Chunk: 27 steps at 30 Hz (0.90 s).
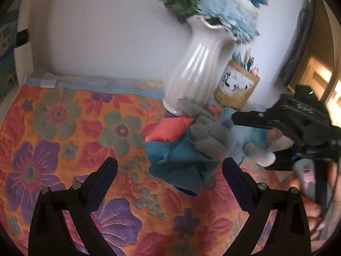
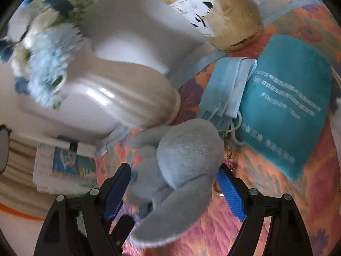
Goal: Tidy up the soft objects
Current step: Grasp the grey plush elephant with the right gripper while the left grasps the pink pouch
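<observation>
The right gripper [image 2: 172, 183] straddles the grey plush toy [image 2: 183, 160], jaws spread either side, pads not yet pressing, so it lies loose on the flowered cloth [image 1: 64, 128] near the back edge, beside the white vase [image 1: 191, 70]. The left gripper [image 1: 170, 179] hangs released and empty before the teal cloth [image 1: 177, 160]. The cloth's left half offers open room; vase and paper pot [image 1: 236, 89] crowd the back.

plain white wall [image 1: 106, 32] behind, table under bright floral cloth [image 1: 64, 128] in orange, purple, red, white ribbed vase [image 1: 191, 68] of blue flowers, warm-lit doorway [image 1: 319, 79] at right, stacked books [image 2: 64, 166]
</observation>
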Tool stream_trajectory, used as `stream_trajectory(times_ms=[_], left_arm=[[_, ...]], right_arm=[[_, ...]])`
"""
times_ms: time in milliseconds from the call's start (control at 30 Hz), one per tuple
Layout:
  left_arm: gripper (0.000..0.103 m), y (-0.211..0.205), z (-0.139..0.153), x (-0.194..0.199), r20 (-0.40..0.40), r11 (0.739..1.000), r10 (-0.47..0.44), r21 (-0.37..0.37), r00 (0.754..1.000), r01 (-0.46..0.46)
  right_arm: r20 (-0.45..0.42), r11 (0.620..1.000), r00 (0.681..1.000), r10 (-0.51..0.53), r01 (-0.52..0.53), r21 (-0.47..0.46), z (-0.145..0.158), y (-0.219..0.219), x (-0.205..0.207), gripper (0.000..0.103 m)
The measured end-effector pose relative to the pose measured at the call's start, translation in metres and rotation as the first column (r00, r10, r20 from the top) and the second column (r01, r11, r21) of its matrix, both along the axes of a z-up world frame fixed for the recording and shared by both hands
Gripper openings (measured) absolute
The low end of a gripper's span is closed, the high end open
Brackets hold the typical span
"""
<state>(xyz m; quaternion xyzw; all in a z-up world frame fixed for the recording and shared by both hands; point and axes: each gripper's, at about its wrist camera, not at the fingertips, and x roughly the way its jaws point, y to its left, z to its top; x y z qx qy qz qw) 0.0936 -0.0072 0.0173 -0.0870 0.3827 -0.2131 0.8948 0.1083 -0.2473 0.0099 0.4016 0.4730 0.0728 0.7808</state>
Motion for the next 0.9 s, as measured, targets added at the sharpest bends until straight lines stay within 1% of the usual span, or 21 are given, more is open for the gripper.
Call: stream_trajectory(times_ms=[33,67,133,233,300,333,400,467,500,533,600,633,667,700,733,767,800,833,867,900], left_arm=[[0.098,0.002,0.000,-0.001,0.000,1.000,0.013,-0.005,1.000,-0.013],[0.098,0.004,0.000,-0.001,0.001,1.000,0.024,-0.009,1.000,-0.024],[0.098,0.007,0.001,-0.002,0.007,0.999,0.041,-0.014,0.999,-0.041],[0.098,0.020,0.004,-0.004,0.016,0.996,0.085,-0.025,0.996,-0.085],[0.098,0.040,0.008,-0.008,0.035,0.986,0.164,-0.041,0.986,-0.163],[0.098,0.052,0.009,-0.008,0.036,0.979,0.196,-0.062,0.980,-0.194],[0.098,0.064,0.010,-0.005,0.023,0.973,0.221,-0.069,0.975,-0.219],[0.098,0.072,0.011,-0.002,0.007,0.970,0.234,-0.066,0.972,-0.233],[0.098,0.072,0.012,-0.001,0.001,0.970,0.234,-0.063,0.972,-0.234],[0.098,0.071,0.014,0.000,0.000,0.971,0.230,-0.062,0.973,-0.229],[0.098,0.064,0.019,0.005,-0.013,0.978,0.204,-0.027,0.979,-0.204],[0.098,0.059,0.021,0.010,-0.021,0.982,0.191,-0.003,0.981,-0.191],[0.098,0.053,0.022,0.016,-0.036,0.985,0.172,0.022,0.984,-0.171],[0.098,0.047,0.022,0.024,-0.057,0.989,0.144,0.033,0.988,-0.142],[0.098,0.040,0.021,0.032,-0.071,0.993,0.116,0.036,0.991,-0.113],[0.098,0.029,0.020,0.042,-0.075,0.995,0.087,0.048,0.993,-0.083],[0.098,0.019,0.018,0.048,-0.073,0.995,0.069,0.075,0.995,-0.064],[0.098,0.009,0.014,0.055,-0.073,0.992,0.051,0.117,0.996,-0.042],[0.097,-0.005,0.008,0.062,-0.079,0.985,0.024,0.170,0.997,-0.010],[0.091,-0.014,0.003,0.065,-0.084,0.979,0.002,0.202,0.996,0.015]], right_arm=[[-0.008,1.000,1.000,-0.005,0.005,0.012,-0.004,0.001,0.003,0.072],[-0.018,1.000,1.000,-0.006,0.006,0.007,-0.008,0.002,0.004,0.059],[-0.009,1.000,1.000,0.010,-0.010,-0.010,-0.011,0.005,0.003,0.054],[0.035,0.999,0.999,0.020,-0.019,-0.041,-0.001,0.008,-0.013,0.048],[0.078,0.995,0.995,0.056,-0.049,-0.084,0.014,0.016,-0.029,0.047],[0.104,0.992,0.992,0.074,-0.062,-0.110,0.024,0.019,-0.040,0.047],[0.162,0.982,0.980,0.119,-0.093,-0.162,0.045,0.023,-0.063,0.046],[0.187,0.975,0.970,0.157,-0.122,-0.184,0.058,0.023,-0.083,0.045],[0.202,0.973,0.962,0.184,-0.149,-0.179,0.063,0.024,-0.094,0.044],[0.217,0.969,0.952,0.215,-0.181,-0.167,0.068,0.025,-0.106,0.042],[0.233,0.949,0.924,0.304,-0.273,-0.158,0.075,0.029,-0.128,0.042],[0.225,0.933,0.910,0.348,-0.313,-0.176,0.077,0.032,-0.137,0.041],[0.196,0.919,0.908,0.370,-0.326,-0.223,0.076,0.037,-0.143,0.042],[0.153,0.903,0.912,0.380,-0.329,-0.278,0.073,0.039,-0.146,0.042],[0.087,0.877,0.921,0.380,-0.328,-0.352,0.065,0.041,-0.147,0.042],[0.049,0.863,0.928,0.369,-0.323,-0.389,0.059,0.040,-0.146,0.042],[0.016,0.856,0.935,0.355,-0.318,-0.407,0.052,0.038,-0.145,0.042],[0.010,0.860,0.941,0.339,-0.305,-0.408,0.048,0.034,-0.145,0.043],[0.020,0.867,0.945,0.328,-0.292,-0.404,0.048,0.025,-0.150,0.052],[0.019,0.875,0.949,0.316,-0.283,-0.392,0.048,0.021,-0.152,0.060]])
